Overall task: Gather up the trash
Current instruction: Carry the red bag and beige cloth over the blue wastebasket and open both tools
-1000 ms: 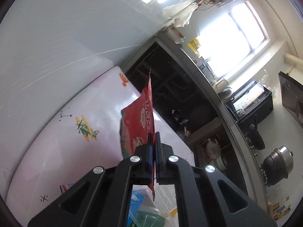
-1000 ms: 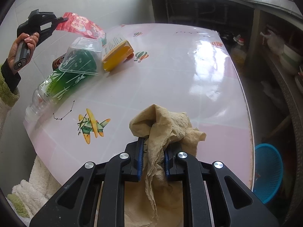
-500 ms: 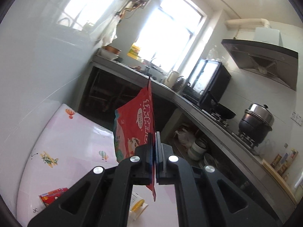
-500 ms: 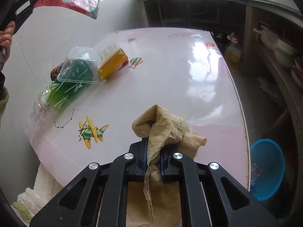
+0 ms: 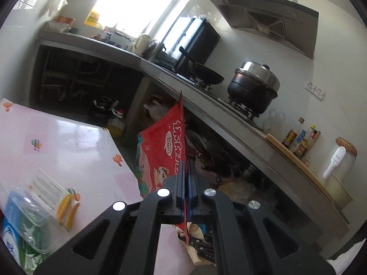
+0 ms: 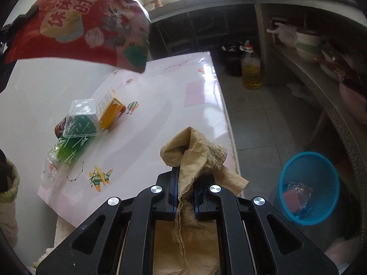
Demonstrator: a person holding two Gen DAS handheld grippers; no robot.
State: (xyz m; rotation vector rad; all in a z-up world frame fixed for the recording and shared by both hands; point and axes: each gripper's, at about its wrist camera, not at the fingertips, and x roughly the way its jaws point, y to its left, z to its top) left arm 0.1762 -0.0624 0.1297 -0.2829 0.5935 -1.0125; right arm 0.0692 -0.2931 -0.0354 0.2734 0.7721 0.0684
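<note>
My left gripper (image 5: 186,171) is shut on a red snack bag (image 5: 165,146) and holds it in the air above the table; the bag also shows at the top left of the right wrist view (image 6: 87,23). My right gripper (image 6: 185,178) is shut on a crumpled brown paper towel (image 6: 195,151), held over the table's near right edge. A blue mesh trash basket (image 6: 308,183) stands on the floor to the right with a wrapper inside. On the pink table (image 6: 160,105) lie a green plastic bottle (image 6: 68,149), a clear plastic tub (image 6: 81,119) and a yellow carton (image 6: 110,110).
A grey kitchen counter (image 5: 206,98) with a wok, a steel pot (image 5: 252,84) and sauce bottles runs along the right. An oil jug (image 6: 251,68) stands on the floor by the far table end. Shelves with bowls lie under the counter.
My left gripper has swung right and lifted with the red bag, from facing the wall to facing the counter. My right gripper has shifted right with the paper towel, bringing the basket closer.
</note>
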